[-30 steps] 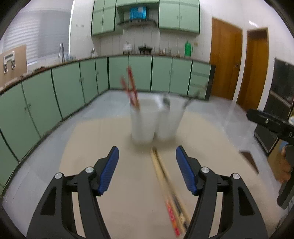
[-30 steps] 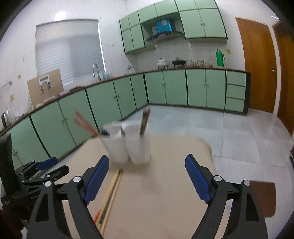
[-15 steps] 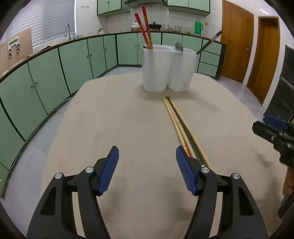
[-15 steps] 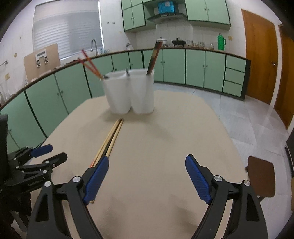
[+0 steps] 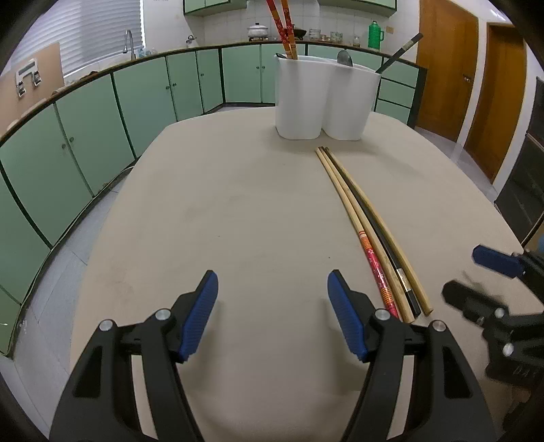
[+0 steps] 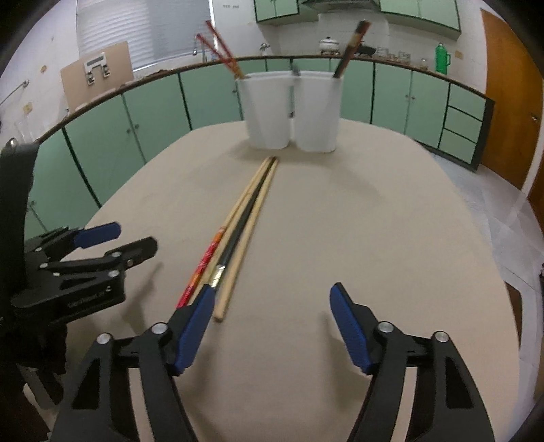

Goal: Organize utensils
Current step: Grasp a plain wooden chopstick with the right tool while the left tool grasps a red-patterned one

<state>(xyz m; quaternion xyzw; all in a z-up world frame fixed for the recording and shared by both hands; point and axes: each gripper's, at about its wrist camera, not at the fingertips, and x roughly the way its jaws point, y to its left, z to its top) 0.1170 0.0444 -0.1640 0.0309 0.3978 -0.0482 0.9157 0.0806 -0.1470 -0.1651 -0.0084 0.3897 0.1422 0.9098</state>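
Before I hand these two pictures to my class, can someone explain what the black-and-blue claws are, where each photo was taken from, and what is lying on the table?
There is no robot here: a person holds a hand-held gripper in each hand, and a wide-angle camera on each one looks forward along its jaws. One picture comes from the left gripper, the other from the right gripper; each also catches the other gripper at its edge. On the beige table lie four loose chopsticks side by side: two pale, one black, one with a red end. Behind them stands a white two-part holder with red chopsticks, a spoon and a dark chopstick in it. Nothing is held: the left jaws stand open, the right jaws are closing on nothing.
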